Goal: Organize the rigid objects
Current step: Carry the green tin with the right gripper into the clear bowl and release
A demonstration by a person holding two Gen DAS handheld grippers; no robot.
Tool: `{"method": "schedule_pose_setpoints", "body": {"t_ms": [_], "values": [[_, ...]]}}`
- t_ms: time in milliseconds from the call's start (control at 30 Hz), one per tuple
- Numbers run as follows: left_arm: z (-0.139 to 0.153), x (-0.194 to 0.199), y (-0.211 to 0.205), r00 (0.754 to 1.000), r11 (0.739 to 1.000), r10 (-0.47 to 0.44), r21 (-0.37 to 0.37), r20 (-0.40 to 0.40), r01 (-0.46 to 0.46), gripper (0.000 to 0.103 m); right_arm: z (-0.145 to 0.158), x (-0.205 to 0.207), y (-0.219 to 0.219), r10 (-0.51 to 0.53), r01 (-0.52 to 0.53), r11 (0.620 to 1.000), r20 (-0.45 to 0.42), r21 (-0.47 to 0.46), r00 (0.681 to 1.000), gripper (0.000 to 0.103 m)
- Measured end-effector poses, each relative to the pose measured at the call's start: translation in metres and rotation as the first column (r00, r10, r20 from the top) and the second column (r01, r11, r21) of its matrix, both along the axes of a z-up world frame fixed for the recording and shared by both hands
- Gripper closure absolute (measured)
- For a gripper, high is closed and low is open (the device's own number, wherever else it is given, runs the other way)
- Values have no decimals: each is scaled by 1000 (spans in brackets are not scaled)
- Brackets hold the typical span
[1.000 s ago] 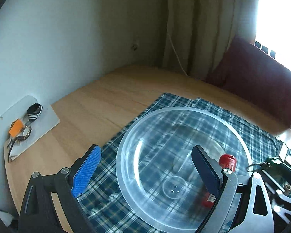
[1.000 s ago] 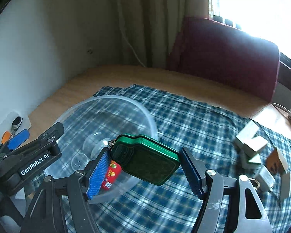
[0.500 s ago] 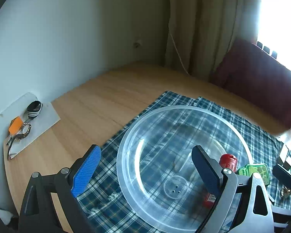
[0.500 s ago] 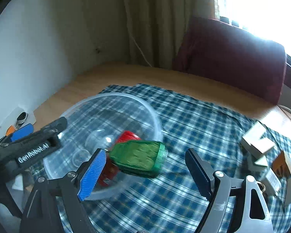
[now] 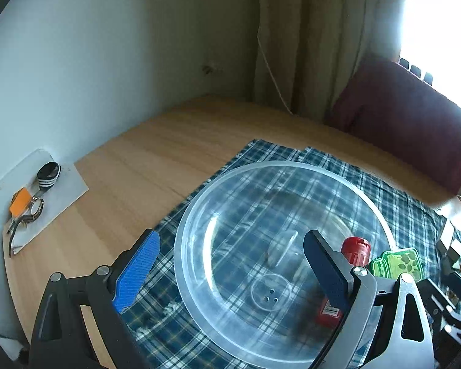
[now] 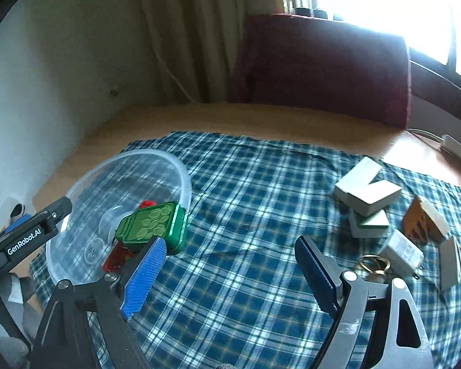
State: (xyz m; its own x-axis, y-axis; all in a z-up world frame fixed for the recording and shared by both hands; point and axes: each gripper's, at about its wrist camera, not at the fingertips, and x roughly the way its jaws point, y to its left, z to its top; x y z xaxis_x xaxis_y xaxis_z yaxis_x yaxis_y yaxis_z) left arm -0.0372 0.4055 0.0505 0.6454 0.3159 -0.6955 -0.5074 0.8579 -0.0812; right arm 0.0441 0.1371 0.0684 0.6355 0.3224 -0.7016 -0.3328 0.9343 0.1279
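the right gripper (image 6: 227,273) is spread wide and empty; the green case (image 6: 152,226) perches on the clear bowl's (image 6: 86,181) rim just ahead-left of it, seemingly tipping in. the left gripper (image 5: 230,273), also released, straddles the bowl's near edge, perhaps steadying it.

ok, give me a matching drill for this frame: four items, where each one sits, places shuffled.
Items
1. red cylindrical container
2. green flat case with paw pattern
3. brass key ring
4. orange key tag

Places
A. on the white paper sheet
B. inside the clear plastic bowl
C. against the bowl's rim
D. on the blue plaid cloth beside the white charger

Pairs: 1-B, 2-C, 3-D, 4-A
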Motion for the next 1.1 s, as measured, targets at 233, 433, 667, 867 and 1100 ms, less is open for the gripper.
{"method": "schedule_pose_setpoints", "body": {"t_ms": [233, 433, 667, 867, 1100], "values": [[0, -1, -1, 1000, 1000, 0, -9, 1, 0, 8, -5, 12, -3, -96, 95, 994, -4, -61, 995, 12], [0, -1, -1, 1000, 1000, 0, -12, 0, 0, 8, -10, 13, 34, 28, -28, 993, 0, -117, 1000, 10], [-2, -1, -2, 1000, 1000, 2, -20, -3, -2, 8, -14, 1, 52, 96, -89, 982, 32, -168, 995, 10], [-2, -1, -7, 1000, 1000, -10, -14, -8, 10, 8, -13, 7, 31, 53, -54, 993, -8, -102, 999, 9], [-3, 1, -10, 1000, 1000, -18, -3, -17, 18, 8, -17, 5, 11, 20, -22, 997, -31, -74, 999, 9]]}}
